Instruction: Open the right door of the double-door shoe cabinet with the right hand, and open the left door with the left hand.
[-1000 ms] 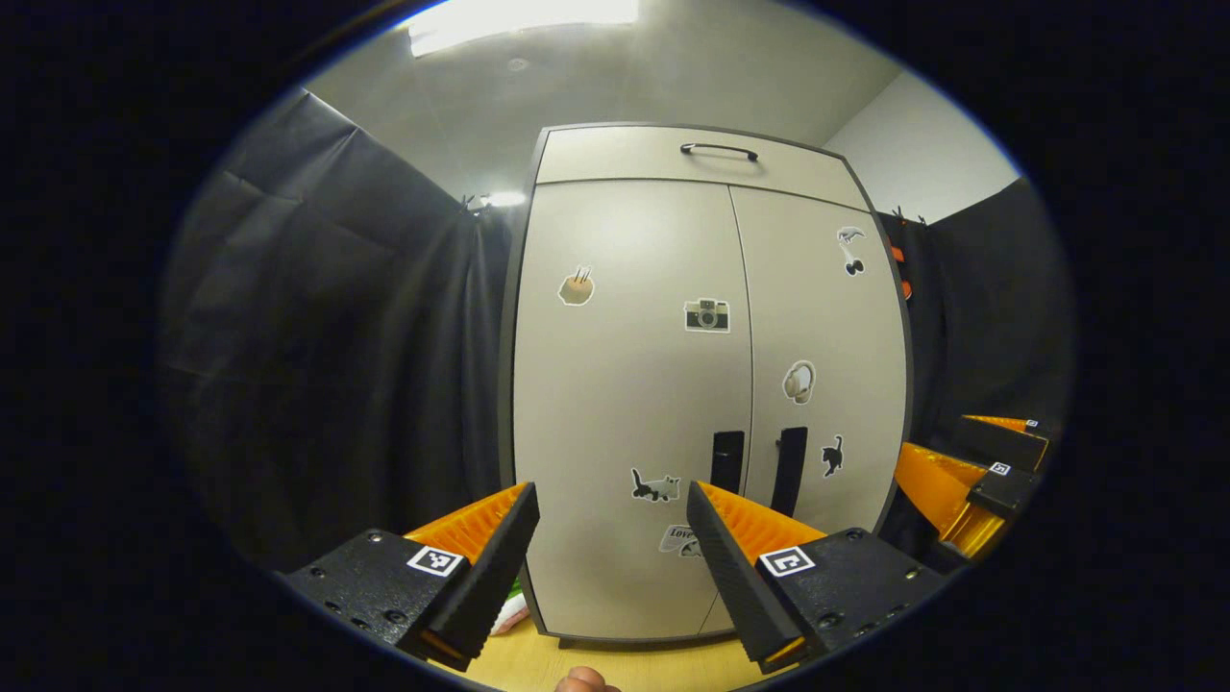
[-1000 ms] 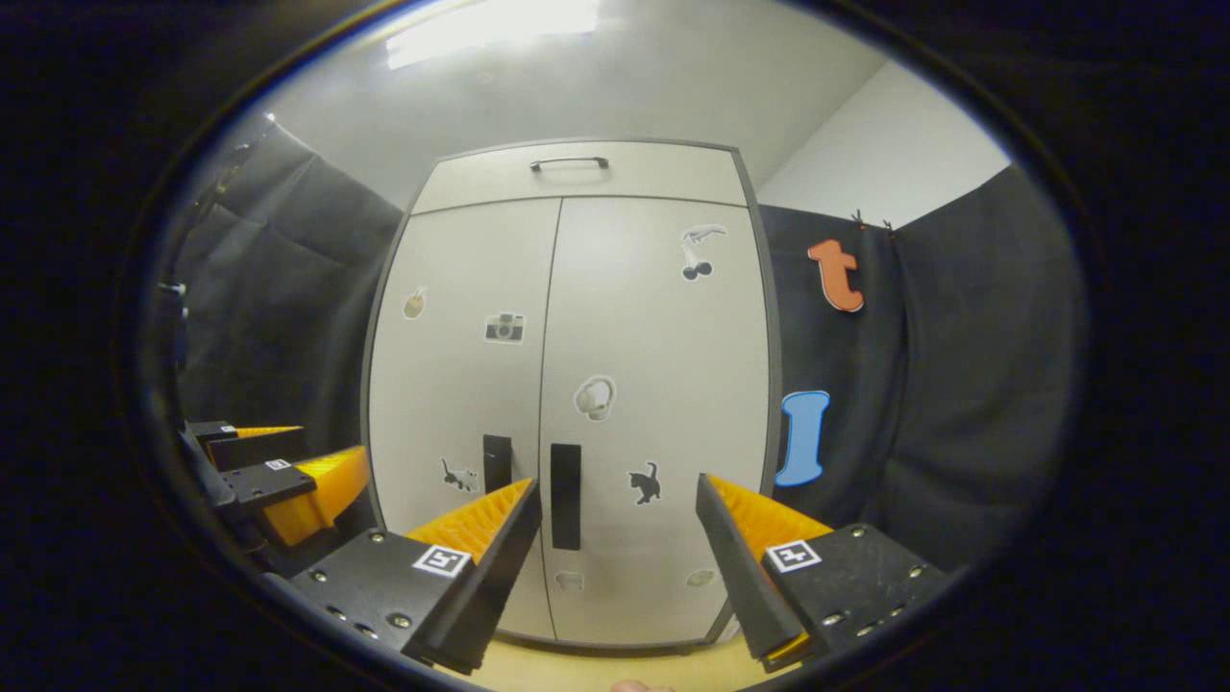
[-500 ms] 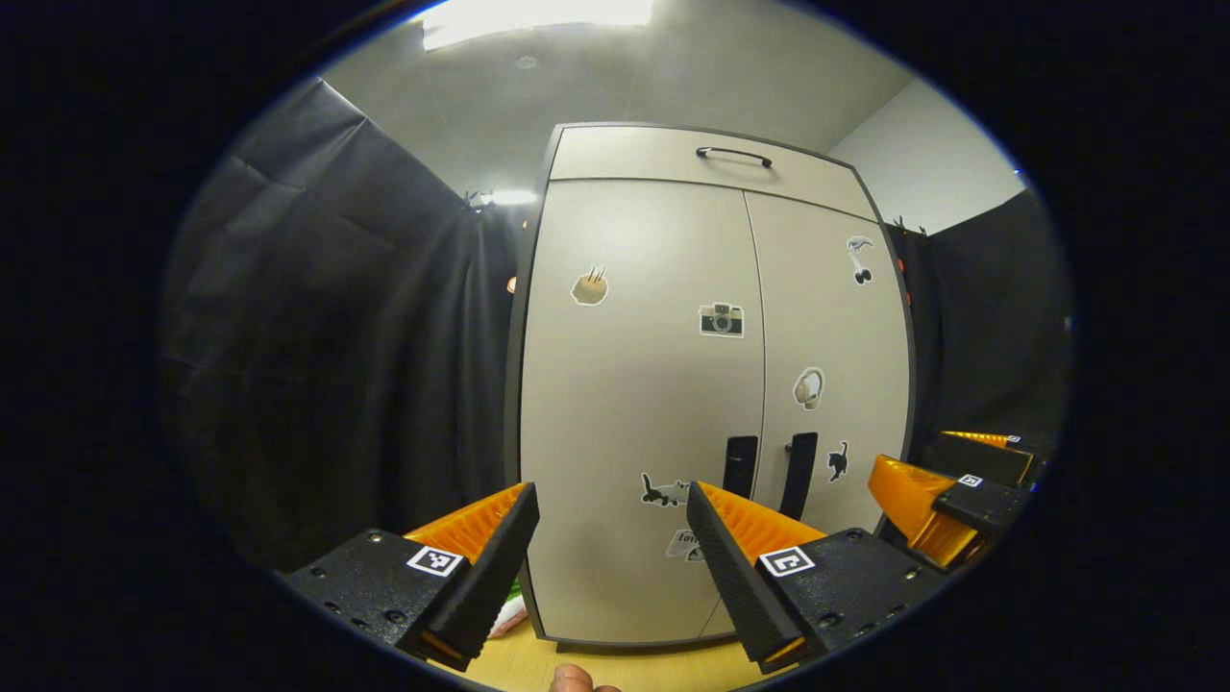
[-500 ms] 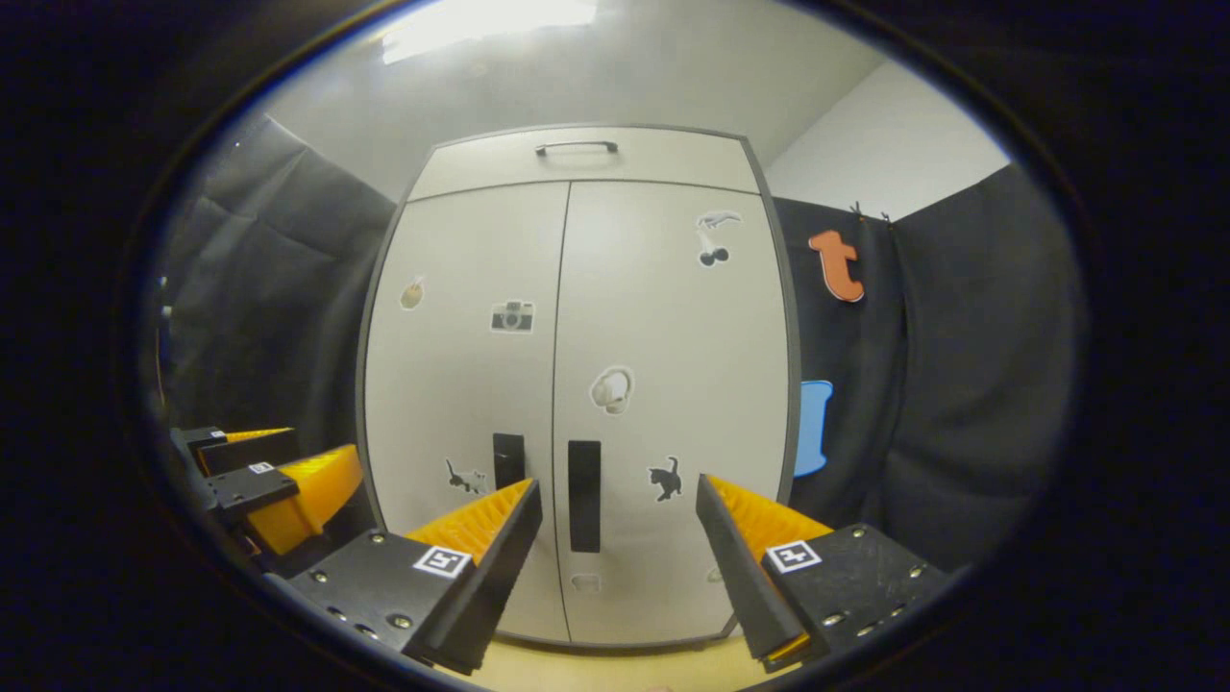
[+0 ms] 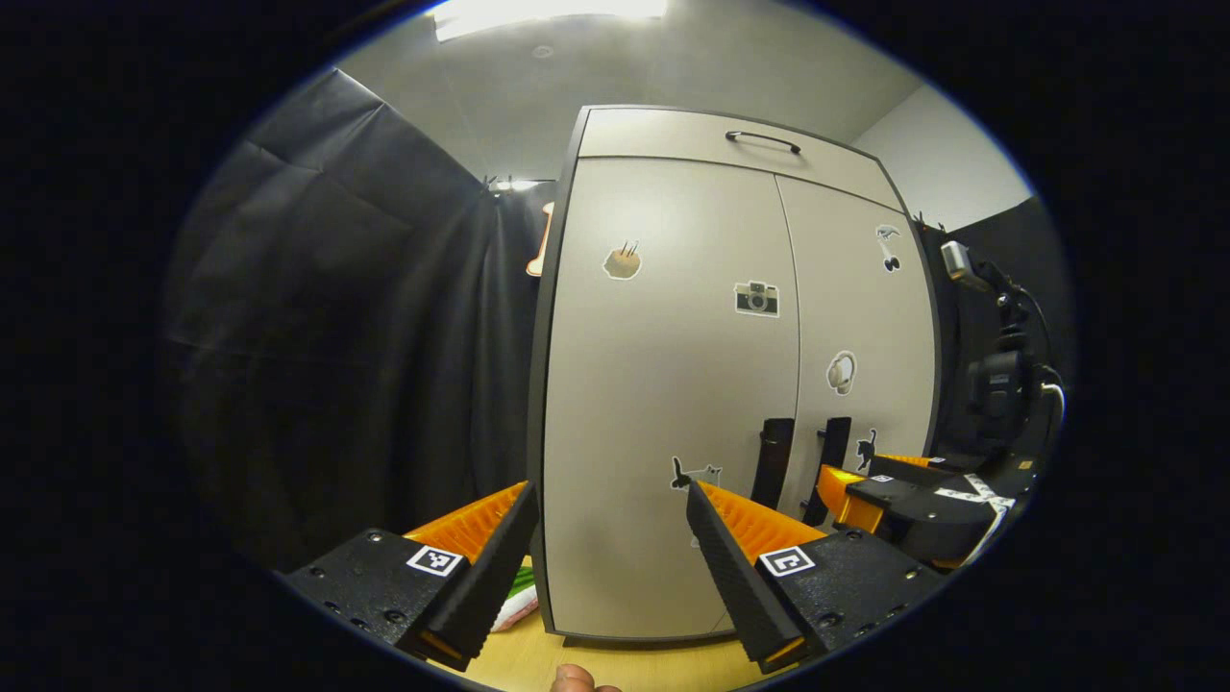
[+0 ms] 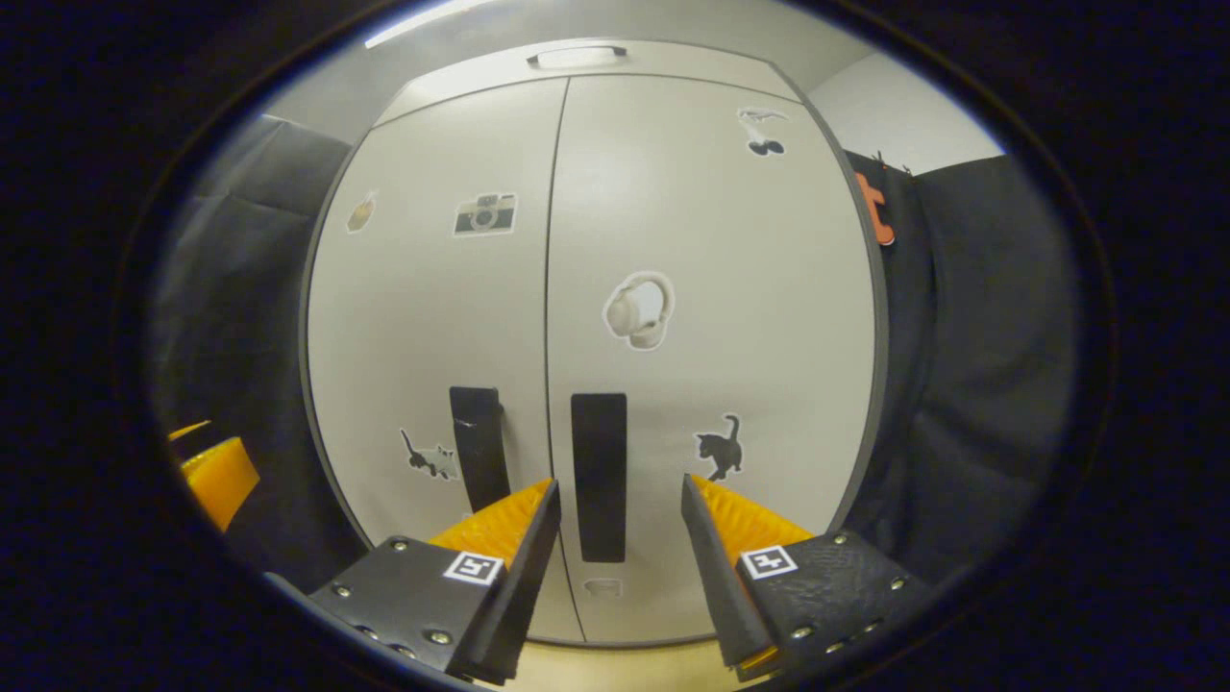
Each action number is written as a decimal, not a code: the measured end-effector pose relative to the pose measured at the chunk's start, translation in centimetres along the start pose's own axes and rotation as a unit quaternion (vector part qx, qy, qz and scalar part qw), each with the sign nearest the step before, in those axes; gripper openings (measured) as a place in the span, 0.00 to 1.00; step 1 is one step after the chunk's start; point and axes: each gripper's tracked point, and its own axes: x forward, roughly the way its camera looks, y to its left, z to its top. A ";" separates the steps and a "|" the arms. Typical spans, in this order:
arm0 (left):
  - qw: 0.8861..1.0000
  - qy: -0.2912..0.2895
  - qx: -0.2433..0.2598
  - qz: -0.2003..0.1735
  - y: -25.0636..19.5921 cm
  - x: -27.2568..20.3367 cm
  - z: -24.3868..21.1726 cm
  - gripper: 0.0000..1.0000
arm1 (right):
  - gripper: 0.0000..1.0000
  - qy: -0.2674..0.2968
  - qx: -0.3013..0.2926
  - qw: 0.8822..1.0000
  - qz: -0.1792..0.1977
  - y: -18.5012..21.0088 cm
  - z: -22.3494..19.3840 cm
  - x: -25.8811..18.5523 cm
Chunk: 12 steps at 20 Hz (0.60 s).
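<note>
1. Your right gripper [image 6: 615, 509] is gaping wide, its fingers flanking the right door's handle [image 6: 598, 476] without touching
2. Your left gripper [image 5: 610, 524] is spreading wide, gripping nothing
3. The shoe cabinet [image 5: 673, 384] is standing shut at 12 o'clock on a wooden floor [image 5: 625, 663]

Right gripper view faces the shoe cabinet [image 6: 596, 240] squarely, close — left gripper view stands farther, cabinet toward 1 o'clock.

The tall beige double-door shoe cabinet [image 6: 711, 240] looks smooth with a soft sheen. Its black vertical handles [image 6: 598, 476] look matt. The pale wood-grain floor [image 5: 625, 665] looks smooth.
</note>
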 end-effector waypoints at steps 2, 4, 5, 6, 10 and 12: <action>1.000 0.000 -0.006 0.002 0.3 0.1 -0.2 0.96 | 0.59 0.001 0.000 1.000 -0.006 0.5 -0.1 1.2; 1.000 0.002 -0.006 0.005 0.6 0.2 -0.4 0.96 | 0.46 0.004 -0.008 1.000 -0.007 0.8 -0.4 2.3; 1.000 0.003 -0.004 0.006 0.6 0.4 -0.6 0.96 | 0.39 0.004 -0.008 1.000 -0.020 0.4 -0.8 3.5; 1.000 0.005 -0.002 0.007 0.7 0.4 -0.7 0.96 | 0.32 0.000 -0.006 1.000 -0.026 0.5 -0.5 2.9; 1.000 0.009 -0.002 0.011 0.9 0.5 -1.0 0.96 | 0.31 0.010 -0.003 0.999 -0.045 0.5 -1.1 3.4; 1.000 0.011 -0.005 0.011 0.9 0.6 -1.1 0.96 | 0.30 0.005 -0.007 0.999 -0.046 0.5 -1.0 3.6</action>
